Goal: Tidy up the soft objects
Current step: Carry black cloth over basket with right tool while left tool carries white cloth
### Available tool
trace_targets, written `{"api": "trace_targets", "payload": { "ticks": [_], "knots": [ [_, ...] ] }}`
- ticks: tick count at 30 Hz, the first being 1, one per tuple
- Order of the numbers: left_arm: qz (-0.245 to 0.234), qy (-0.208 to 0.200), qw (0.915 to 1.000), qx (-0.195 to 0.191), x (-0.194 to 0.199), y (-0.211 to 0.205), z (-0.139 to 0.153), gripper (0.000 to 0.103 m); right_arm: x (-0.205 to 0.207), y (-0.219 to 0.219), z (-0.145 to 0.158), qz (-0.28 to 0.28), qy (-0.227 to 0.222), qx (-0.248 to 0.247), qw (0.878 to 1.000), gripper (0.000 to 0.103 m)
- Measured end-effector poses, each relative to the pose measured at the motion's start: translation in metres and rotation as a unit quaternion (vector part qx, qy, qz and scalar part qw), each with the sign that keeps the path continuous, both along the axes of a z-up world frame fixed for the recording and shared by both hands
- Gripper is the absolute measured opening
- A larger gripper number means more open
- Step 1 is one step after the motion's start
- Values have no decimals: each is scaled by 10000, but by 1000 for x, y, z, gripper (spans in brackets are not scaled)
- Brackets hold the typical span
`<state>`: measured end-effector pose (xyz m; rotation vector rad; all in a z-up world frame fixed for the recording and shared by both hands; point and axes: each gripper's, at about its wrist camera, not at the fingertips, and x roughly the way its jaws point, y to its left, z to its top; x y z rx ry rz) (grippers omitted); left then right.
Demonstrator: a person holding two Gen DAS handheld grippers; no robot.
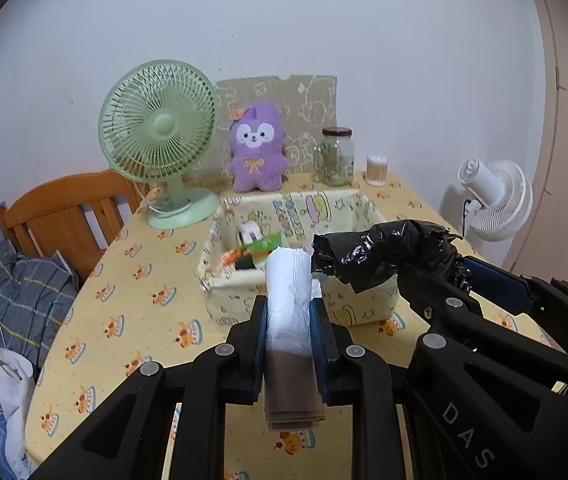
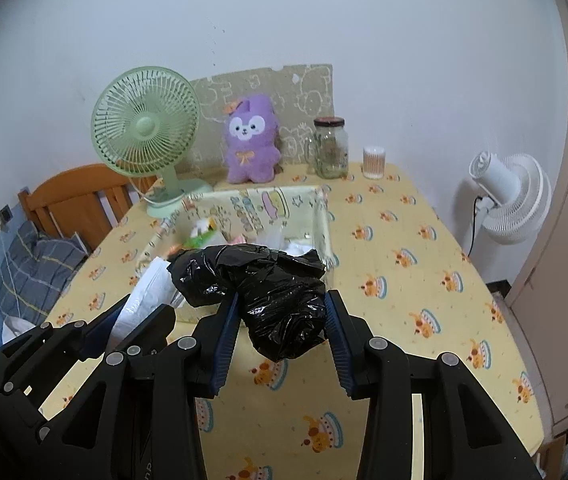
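Nearest the left wrist camera, left gripper (image 1: 289, 320) clamped on a white bag roll (image 1: 288, 300), blue pads pressed against both sides, brown paper band of the roll hanging below the pads. Just to the right, right gripper (image 2: 282, 320) closed around a crumpled black bag bundle (image 2: 268, 292), one end of the bundle reaching left and forward past the fingertips. In the left wrist view, same black bundle (image 1: 388, 252) held up beside the white roll, the two close together, contact between them not clear. In the right wrist view, white roll (image 2: 146, 292) low at left, partly hidden behind the black plastic. Both loads held above the near edge of a fabric storage box (image 1: 296, 292) with a cartoon print. Inside the box, a green packet (image 1: 266, 246) and a small white item, rest of the contents too hidden to name. Underneath, a table under a yellow tablecloth (image 2: 404, 280) printed with small cake motifs. Beyond the box along the back edge, a green desk fan (image 1: 160, 136) at left, a purple plush toy (image 1: 258, 150) upright against a beige printed board (image 1: 308, 100), then a glass jar (image 1: 336, 156) with a dark lid and a cotton swab tub (image 1: 377, 170) at right. Off the table, a wooden chair (image 1: 68, 216) at left, a white fan (image 2: 512, 200) at right by the wall.
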<state>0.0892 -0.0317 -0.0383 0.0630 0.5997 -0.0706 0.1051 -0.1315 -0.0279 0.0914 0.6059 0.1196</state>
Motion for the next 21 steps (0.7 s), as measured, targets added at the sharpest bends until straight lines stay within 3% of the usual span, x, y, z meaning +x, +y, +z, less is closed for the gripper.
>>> {"api": "trace_targets", "payload": {
  "ticks": [21],
  "knots": [
    [98, -316, 9994, -27, 31, 10, 21, 19, 24, 8, 26, 10, -300, 6, 9996, 46]
  ]
}}
